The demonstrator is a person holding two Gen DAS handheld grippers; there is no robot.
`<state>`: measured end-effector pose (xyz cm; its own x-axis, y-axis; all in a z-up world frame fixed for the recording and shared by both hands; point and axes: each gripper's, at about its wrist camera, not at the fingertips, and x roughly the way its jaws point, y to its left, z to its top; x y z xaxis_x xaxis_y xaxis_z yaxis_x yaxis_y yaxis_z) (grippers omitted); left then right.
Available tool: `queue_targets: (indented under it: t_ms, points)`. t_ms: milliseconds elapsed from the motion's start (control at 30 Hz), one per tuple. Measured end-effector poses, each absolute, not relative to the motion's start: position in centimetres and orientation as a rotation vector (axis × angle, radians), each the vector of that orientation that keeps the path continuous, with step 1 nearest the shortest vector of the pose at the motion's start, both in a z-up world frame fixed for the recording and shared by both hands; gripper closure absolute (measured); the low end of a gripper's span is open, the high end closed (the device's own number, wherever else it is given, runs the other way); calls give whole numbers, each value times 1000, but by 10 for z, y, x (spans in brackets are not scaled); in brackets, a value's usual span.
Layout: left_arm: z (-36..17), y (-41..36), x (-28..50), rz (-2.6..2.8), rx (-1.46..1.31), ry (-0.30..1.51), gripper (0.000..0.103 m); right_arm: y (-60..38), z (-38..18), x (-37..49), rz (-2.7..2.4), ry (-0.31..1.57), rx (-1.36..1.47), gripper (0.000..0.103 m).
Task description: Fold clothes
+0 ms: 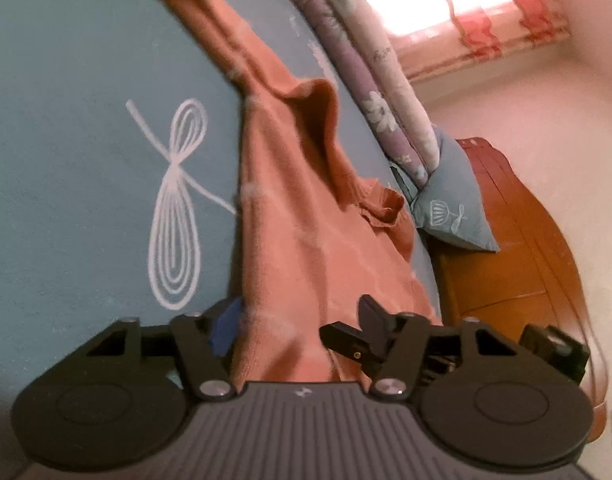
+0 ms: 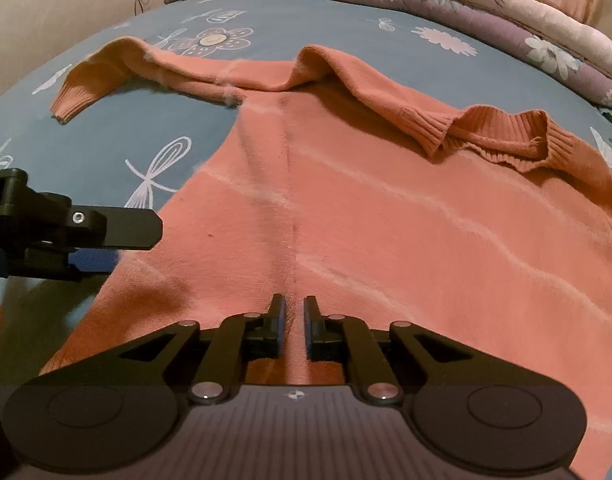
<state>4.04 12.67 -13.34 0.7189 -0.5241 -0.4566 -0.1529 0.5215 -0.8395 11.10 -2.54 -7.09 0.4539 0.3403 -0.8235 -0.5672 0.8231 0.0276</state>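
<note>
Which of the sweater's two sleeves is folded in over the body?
The sleeve whose ribbed cuff lies beside the collar is folded over the orange sweater; the other sleeve stretches out onto the blue sheet.

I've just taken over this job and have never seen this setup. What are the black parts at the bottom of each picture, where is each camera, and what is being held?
There is no robot here. A person holds a hand-held gripper in each hand, and each gripper has a fisheye camera looking forward along its two fingers. The black parts are those grippers. One picture comes from the left gripper and the other from the right gripper.

An orange sweater lies spread on a bed with a blue patterned sheet. A folded floral quilt lies behind the sweater.

The right fingers are nearly shut, pinching a ridge of the sweater. The left fingers are apart with the sweater's edge between them. I can't tell whether they are pressing on it. The left gripper also shows at the left edge of the right wrist view.
</note>
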Motion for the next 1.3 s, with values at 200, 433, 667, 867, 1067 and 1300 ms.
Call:
queue_targets:
  t_ms: [200, 433, 667, 867, 1067, 1300]
  points:
    - [-142, 125, 37, -187, -1005, 791, 92, -23, -71, 109, 565, 938, -278, 88]
    - [-91, 140, 14, -111, -843, 665, 98, -19, -51, 97, 566, 899, -301, 46]
    - [-99, 155, 13, 41, -693, 800, 99, -21, -43, 87, 571, 882, -315, 46]
    - [-117, 162, 4, -87, -852, 832, 86, -34, -37, 86, 574, 888, -270, 45]
    - [-118, 160, -10, -115, -912, 846, 74, -28, -36, 69, 709, 934, -233, 45]
    - [-111, 142, -39, -192, -948, 860, 57, -6, -40, 46, 791, 919, -299, 45]
